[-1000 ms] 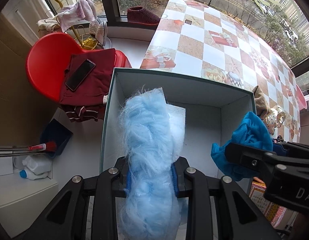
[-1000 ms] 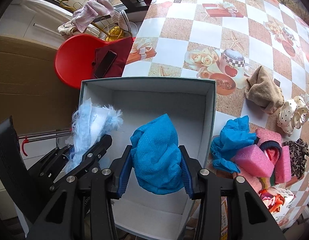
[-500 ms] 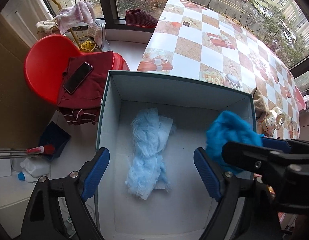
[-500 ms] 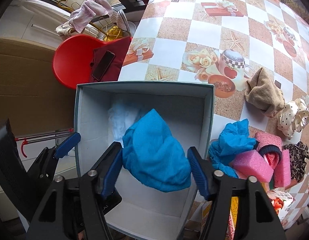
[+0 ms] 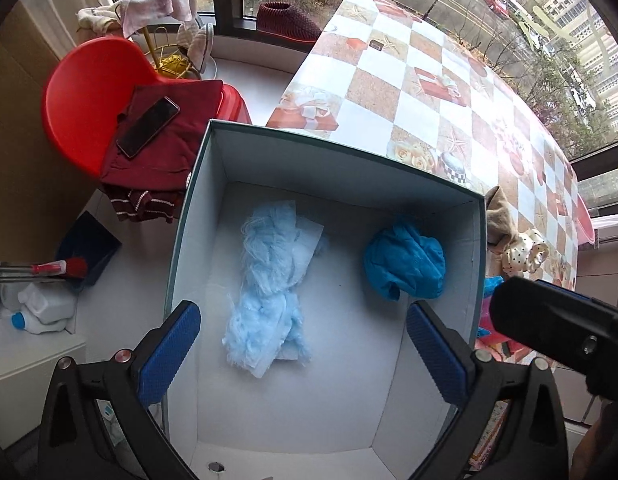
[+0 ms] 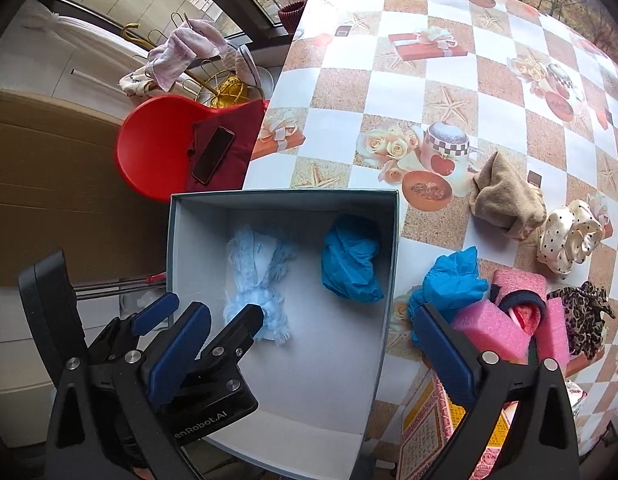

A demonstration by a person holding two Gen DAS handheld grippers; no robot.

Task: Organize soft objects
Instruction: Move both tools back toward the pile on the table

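A white box with a teal rim (image 5: 341, 148) (image 6: 285, 195) stands at the table's edge. Inside lie a fluffy light-blue piece (image 5: 269, 284) (image 6: 255, 276) at the left and a crumpled blue cloth (image 5: 405, 262) (image 6: 351, 258) at the right. My left gripper (image 5: 305, 348) is open and empty above the box, near the fluffy piece. My right gripper (image 6: 313, 344) is open and empty above the box's near right side. More soft things lie on the table right of the box: another blue cloth (image 6: 453, 280), pink sponges (image 6: 489, 330), a tan cloth (image 6: 505, 196), a dotted scrunchie (image 6: 571, 236) and a leopard scrunchie (image 6: 585, 316).
The table has a checkered cloth (image 6: 461, 88). A red chair (image 5: 85, 96) with a maroon garment and a phone (image 5: 149, 126) stands left of the box. A white bottle (image 5: 41, 308) and a dustpan sit on the floor. A patterned box (image 6: 429, 428) lies under my right gripper.
Both grippers opened and let go. The fluffy piece and the blue cloth dropped into the box, and both grippers have pulled back upward.
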